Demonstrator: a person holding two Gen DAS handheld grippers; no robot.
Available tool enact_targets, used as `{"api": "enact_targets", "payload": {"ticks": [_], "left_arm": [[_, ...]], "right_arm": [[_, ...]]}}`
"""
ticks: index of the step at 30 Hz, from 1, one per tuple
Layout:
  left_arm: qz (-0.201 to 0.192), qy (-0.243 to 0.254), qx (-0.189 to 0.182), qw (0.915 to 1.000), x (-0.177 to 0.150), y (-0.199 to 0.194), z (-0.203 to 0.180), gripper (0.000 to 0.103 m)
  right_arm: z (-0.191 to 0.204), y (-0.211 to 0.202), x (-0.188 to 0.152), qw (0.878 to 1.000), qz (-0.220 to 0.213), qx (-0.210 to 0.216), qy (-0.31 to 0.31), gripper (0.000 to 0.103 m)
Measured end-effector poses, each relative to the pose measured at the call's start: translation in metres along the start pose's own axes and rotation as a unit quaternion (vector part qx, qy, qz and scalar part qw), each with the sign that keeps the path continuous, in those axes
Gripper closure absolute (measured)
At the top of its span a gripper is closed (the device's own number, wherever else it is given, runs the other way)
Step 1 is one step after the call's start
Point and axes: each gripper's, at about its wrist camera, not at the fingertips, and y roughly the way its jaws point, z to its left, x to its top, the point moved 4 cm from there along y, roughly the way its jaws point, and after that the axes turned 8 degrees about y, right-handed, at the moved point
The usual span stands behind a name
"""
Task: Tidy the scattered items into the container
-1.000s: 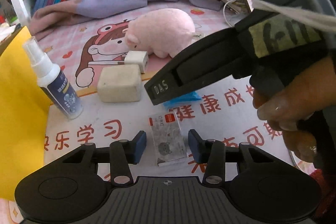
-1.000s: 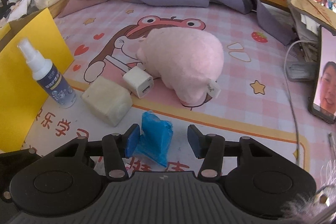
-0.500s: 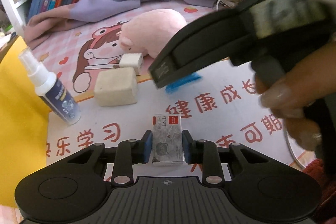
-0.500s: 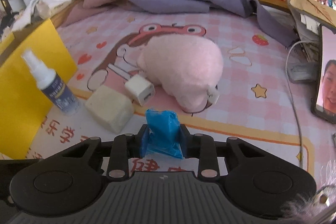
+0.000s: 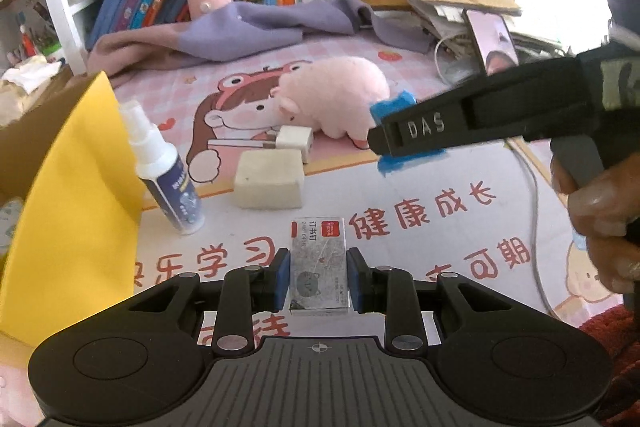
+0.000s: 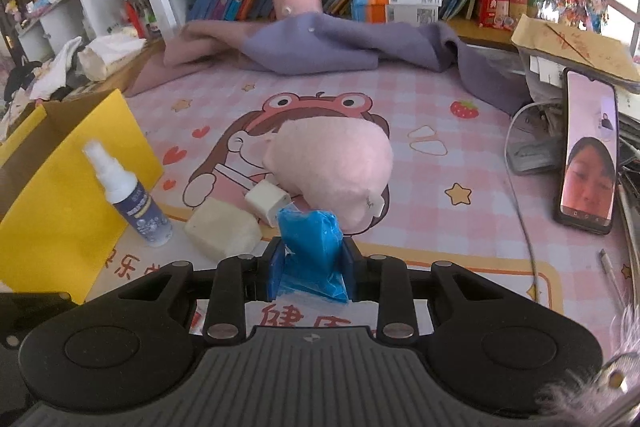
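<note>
Two grips are set: the left hand-held gripper [image 5: 319, 281] pinches a small staple box [image 5: 318, 263], the right hand-held gripper [image 6: 310, 267] squeezes a soft blue packet [image 6: 312, 251]. Left of both stands the yellow box [image 6: 76, 195]. Risk: the limp packet may slide out, or the spray bottle [image 6: 124, 193] beside the box topple during the swing.

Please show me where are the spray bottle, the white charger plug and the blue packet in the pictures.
spray bottle [image 6: 138, 209], right wrist view, on its dark label.
white charger plug [image 5: 295, 139], left wrist view, on its front face.
blue packet [image 6: 314, 247], right wrist view, on its middle.
</note>
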Motion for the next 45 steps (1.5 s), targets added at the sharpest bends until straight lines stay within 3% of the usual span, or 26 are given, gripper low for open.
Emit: {"api": "enact_targets", "payload": {"ticks": [17,30,39,45], "left_arm": [[-0.061,0.038,-0.008,0.9974,-0.021,-0.058,0.003,0.075],[-0.081,0.027,-0.015,0.9962,-0.078,-0.116,0.037,0.075],[-0.109,0.041,0.009,0.9932,-0.111,-0.164,0.057,0.075],[-0.107,0.037,0.013,0.9935,-0.138,-0.183,0.072,0.075]], "right_arm": [[0.03,-0.05,-0.026,0.999,-0.037,-0.017,0.011,0.075],[0.094,-0.091,-0.073,0.998,-0.05,-0.039,0.011,0.075],[0.137,-0.119,-0.111,0.997,-0.056,-0.051,0.005,0.075],[0.165,-0.129,-0.133,0.997,-0.057,-0.048,0.005,0.075]]}}
